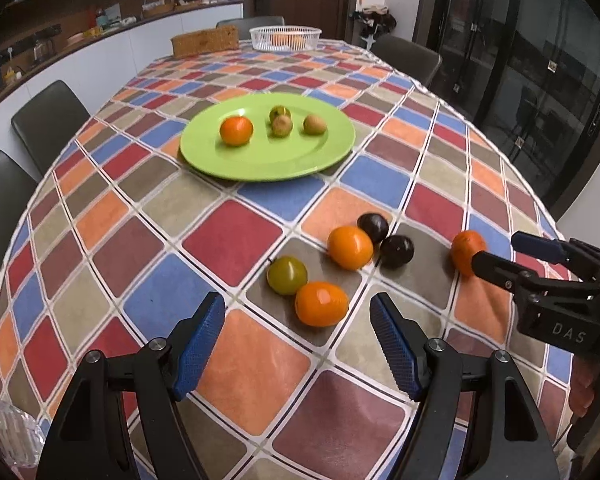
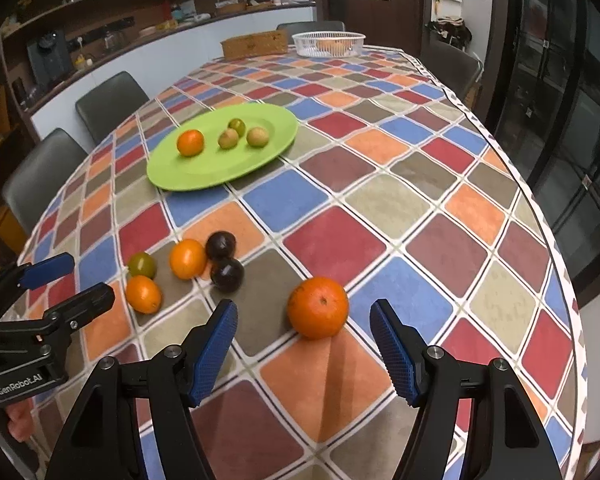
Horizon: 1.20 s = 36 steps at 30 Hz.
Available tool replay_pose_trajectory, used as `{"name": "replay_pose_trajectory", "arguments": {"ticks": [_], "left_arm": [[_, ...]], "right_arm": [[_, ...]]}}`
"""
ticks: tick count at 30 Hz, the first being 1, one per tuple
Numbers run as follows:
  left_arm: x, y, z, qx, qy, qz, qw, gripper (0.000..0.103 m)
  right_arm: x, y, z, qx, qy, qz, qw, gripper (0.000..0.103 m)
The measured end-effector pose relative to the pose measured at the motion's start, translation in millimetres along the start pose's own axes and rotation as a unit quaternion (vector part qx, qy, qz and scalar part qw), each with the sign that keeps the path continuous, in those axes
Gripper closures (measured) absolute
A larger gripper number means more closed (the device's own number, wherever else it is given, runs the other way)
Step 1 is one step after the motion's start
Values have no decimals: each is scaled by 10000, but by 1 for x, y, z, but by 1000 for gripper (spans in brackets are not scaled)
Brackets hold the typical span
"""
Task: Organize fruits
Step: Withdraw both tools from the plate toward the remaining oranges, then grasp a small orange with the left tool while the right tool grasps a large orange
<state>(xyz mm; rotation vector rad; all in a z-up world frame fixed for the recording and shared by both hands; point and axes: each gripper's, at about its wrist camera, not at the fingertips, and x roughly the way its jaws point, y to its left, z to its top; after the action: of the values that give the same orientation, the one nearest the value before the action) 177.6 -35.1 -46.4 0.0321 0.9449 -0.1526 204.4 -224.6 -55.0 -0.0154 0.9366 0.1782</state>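
Left gripper [image 1: 298,344]: jaws spread wide, holding nothing, hovering just near of an orange fruit [image 1: 321,304] and a green fruit [image 1: 287,275].

Right gripper [image 2: 303,348]: jaws spread wide, empty, flanking a large orange [image 2: 318,307] without touching it; in the left view its finger hides part of that orange.

Checked tablecloth [image 2: 380,200]: near cluster also holds 1 more orange fruit [image 1: 350,247] and 2 dark fruits [image 1: 397,251].

Green plate [image 1: 260,160], mid-table: 1 orange fruit, 3 small greenish-brown fruits, 1 partly hidden behind another.

White basket [image 1: 285,37], far end: contents indistinct.

Glass item [image 1: 8,432], near left: cut off.
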Motion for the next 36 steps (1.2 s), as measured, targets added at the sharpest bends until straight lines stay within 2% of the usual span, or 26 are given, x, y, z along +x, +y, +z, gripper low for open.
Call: {"name": "replay_pose_trajectory", "arguments": {"ticks": [11, 16, 20, 27, 31, 36], "left_arm": [[30, -2, -2, 4, 318, -43, 9995, 30], [38, -4, 0, 6, 380, -90, 9992, 41], [43, -5, 2, -30, 445, -185, 9988, 47], [46, -7, 3, -39, 497, -352, 9981, 67], [47, -7, 3, -66, 484, -367, 9981, 67], [44, -6, 3, -71, 445, -356, 9984, 68]], "right_arm": [[20, -9, -2, 99, 179, -42, 9998, 34], [28, -12, -2, 131, 226, -6, 9997, 34], [34, -15, -1, 169, 270, 42, 9995, 41], [42, -17, -1, 226, 354, 177, 9990, 53], [43, -15, -2, 197, 369, 269, 9988, 60], [42, -13, -2, 148, 334, 237, 9990, 61]]}}
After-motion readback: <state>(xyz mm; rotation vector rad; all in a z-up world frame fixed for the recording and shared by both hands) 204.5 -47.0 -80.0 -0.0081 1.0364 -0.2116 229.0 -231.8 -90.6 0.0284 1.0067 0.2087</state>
